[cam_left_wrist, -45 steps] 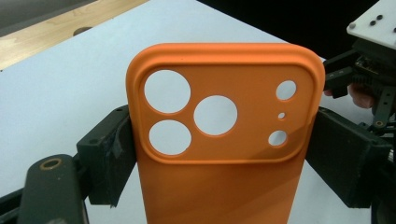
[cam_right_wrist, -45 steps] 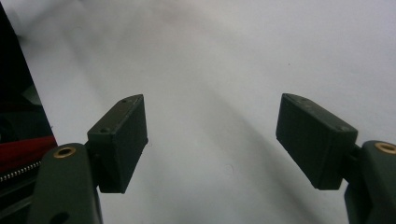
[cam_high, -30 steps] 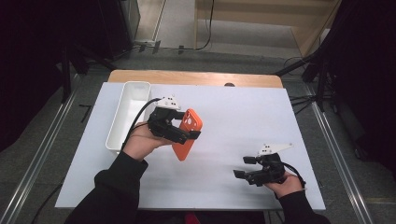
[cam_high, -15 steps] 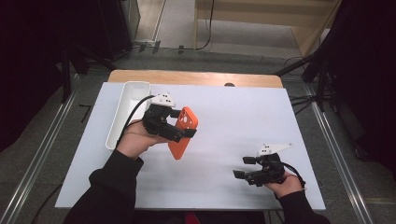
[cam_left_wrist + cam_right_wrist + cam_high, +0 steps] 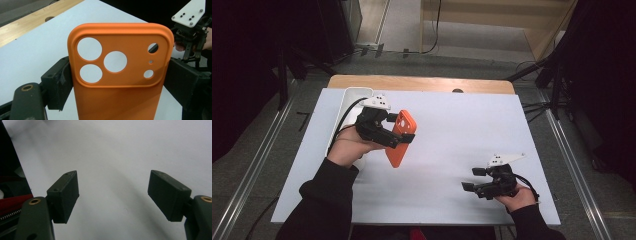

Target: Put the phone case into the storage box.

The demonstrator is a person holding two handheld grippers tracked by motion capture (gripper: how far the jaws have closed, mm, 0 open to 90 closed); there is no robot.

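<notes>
An orange phone case [image 5: 399, 139] with round camera cut-outs is clamped across its width in my left gripper [image 5: 401, 131], raised above the white table [image 5: 462, 125] at centre left. In the left gripper view both black pads press on the sides of the orange phone case [image 5: 117, 82], camera end up. My right gripper [image 5: 472, 179] rests low near the front right of the table, its jaws pointing left. In the right gripper view the right gripper [image 5: 113, 195] stands open over bare white surface with nothing between the pads.
A long white tray [image 5: 346, 107] lies along the table's left edge, just behind my left hand. A wooden strip [image 5: 422, 84] borders the far side. Dark floor, metal rails and cables surround the table.
My left gripper has carried the orange case slightly up and to the left, toward the tray side. The right gripper has stayed where it was.
</notes>
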